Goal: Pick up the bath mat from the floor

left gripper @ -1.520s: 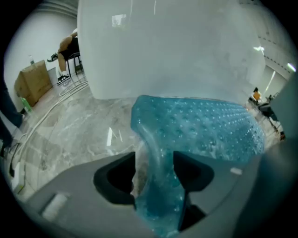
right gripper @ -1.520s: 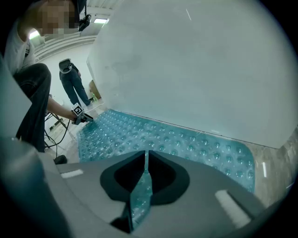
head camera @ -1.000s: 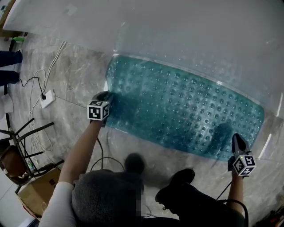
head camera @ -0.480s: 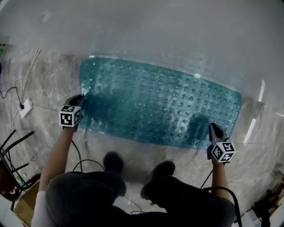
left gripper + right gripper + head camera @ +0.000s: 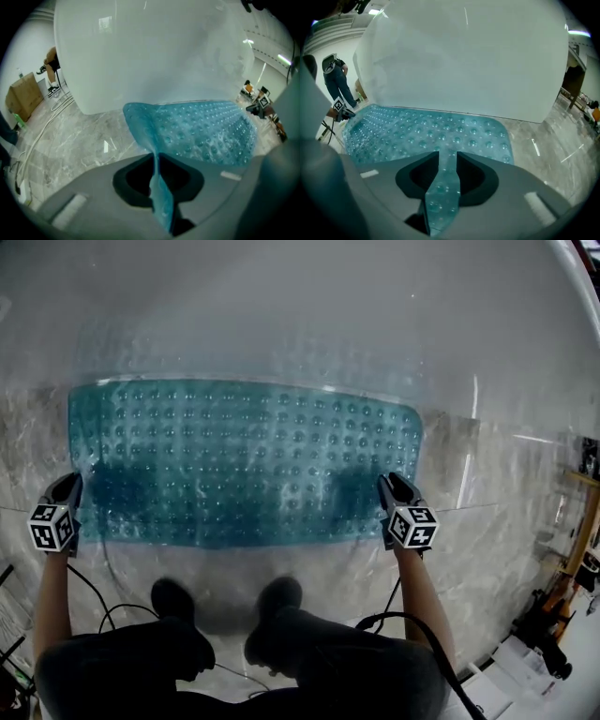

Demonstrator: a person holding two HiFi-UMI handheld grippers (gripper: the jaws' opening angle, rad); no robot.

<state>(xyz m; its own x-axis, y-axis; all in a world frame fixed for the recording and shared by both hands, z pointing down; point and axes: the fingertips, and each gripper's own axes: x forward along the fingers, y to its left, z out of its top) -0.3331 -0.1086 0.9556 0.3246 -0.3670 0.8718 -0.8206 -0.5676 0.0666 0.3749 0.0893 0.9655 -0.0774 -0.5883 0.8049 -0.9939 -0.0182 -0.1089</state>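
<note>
My left hand-held gripper (image 5: 154, 161) has just been closing on one end of the bath mat (image 5: 244, 456) on the floor (image 5: 478, 549), but the right hand-held gripper (image 5: 447, 161), jaws just opening, only loosely straddles the other, so lifting could drop it.

Your bath mat (image 5: 244, 460) looks like translucent teal plastic or rubber. It is limp enough to crease, and its face is covered in small rounded studs that catch bright highlights. The skin between the studs is smooth and glossy. The floor (image 5: 487, 493) is polished grey stone with pale veins, slick enough to show lights as bright streaks on the right. On the far side, the white tub (image 5: 300, 306) has a smooth, seamless shell with a soft sheen. Near you, your trousers (image 5: 328, 662) read as dark matt cloth and your shoes (image 5: 173, 598) as dull black. In your left gripper view, the box (image 5: 21, 96) at the far left is plain brown cardboard, matt.
</note>
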